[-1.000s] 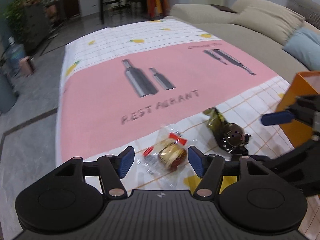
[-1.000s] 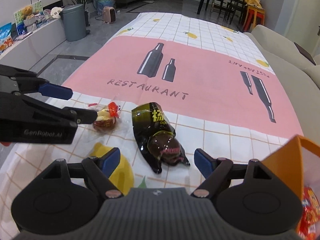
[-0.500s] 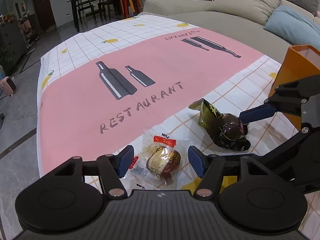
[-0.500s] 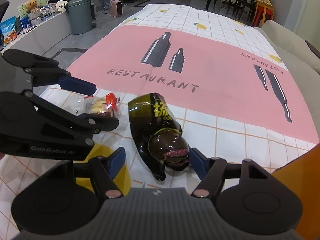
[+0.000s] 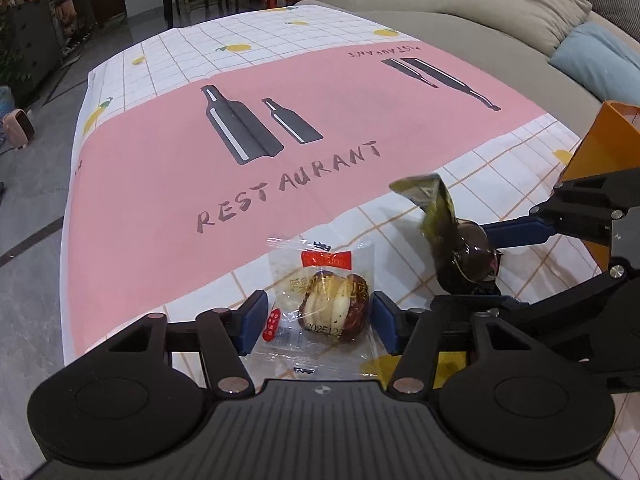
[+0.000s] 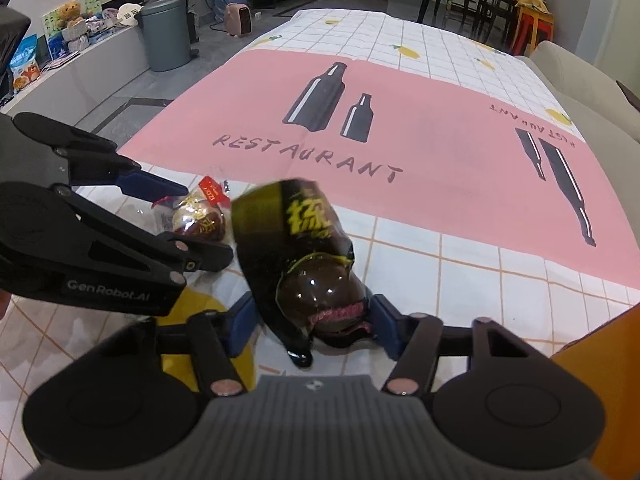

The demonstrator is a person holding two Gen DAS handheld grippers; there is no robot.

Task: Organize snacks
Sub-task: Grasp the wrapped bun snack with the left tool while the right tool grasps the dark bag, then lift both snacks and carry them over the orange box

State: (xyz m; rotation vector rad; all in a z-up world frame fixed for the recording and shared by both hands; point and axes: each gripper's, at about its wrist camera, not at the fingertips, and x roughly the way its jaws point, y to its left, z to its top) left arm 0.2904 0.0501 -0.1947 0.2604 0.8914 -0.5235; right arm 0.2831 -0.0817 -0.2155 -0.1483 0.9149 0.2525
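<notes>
Both snacks lie near the surface's (image 5: pixel 160 184) near edge, side by side. The clear-wrapped date cake (image 5: pixel 334 308) looks light and crushable, its film slippery, so I would pinch across the firm round middle rather than the loose wrapper. My left tool (image 5: pixel 318 322) straddles it, fingers spread just wider than the cake, the right pad touching or nearly so, not yet clenched. The dark pouch (image 6: pixel 316 264) is soft film around a hard lump; my right tool (image 6: pixel 310 326) brackets that lump, seemingly clamped on it.
</notes>
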